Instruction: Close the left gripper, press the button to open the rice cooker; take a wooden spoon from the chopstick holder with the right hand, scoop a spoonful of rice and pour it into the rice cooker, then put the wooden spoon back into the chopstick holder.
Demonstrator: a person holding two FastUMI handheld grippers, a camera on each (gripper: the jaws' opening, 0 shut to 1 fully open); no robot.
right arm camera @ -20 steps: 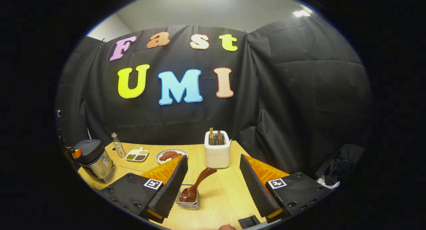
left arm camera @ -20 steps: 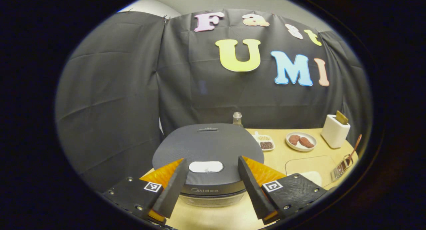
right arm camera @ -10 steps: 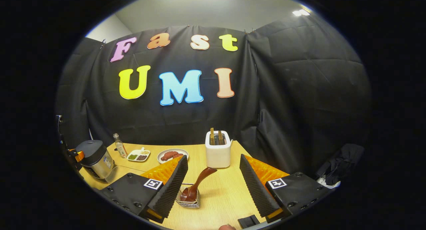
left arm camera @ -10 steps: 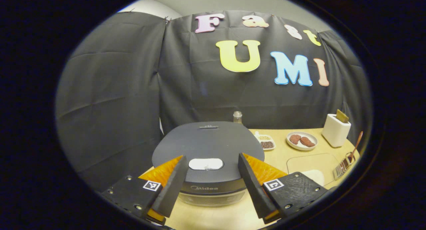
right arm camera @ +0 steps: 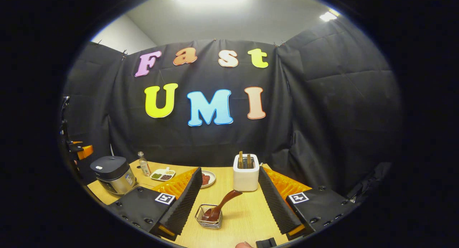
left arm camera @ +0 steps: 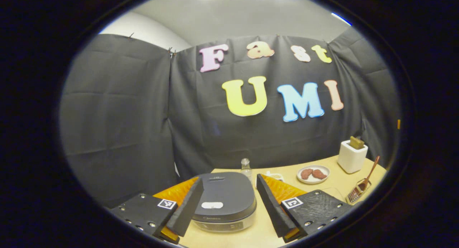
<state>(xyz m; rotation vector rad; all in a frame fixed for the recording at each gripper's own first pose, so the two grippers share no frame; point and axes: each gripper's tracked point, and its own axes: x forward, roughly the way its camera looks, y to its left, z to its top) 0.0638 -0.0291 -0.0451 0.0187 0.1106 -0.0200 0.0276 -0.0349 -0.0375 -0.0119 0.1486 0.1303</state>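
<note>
Left gripper (left arm camera: 226, 205): fingers spread wide, nothing between them, hovering short of the rice cooker (left arm camera: 224, 199) near the bench's (left arm camera: 322, 190) left front corner. Lid down, pale button (left arm camera: 212, 205) at its front edge, facing the gripper. Risk here: pressing with the fingers this far apart would straddle the button and miss it; an off-centre push could nudge the cooker toward the left edge.

Right gripper (right arm camera: 227, 201): likewise wide apart, empty, above the chopstick holder (right arm camera: 209, 217) near the front edge. Wooden spoon (right arm camera: 220, 206) bowl-down in the wire holder, long axis tilted, handle pointing up and toward the bench's back right. Risk: a grab low on the slanted handle could tip the light holder or drag it along.
</note>
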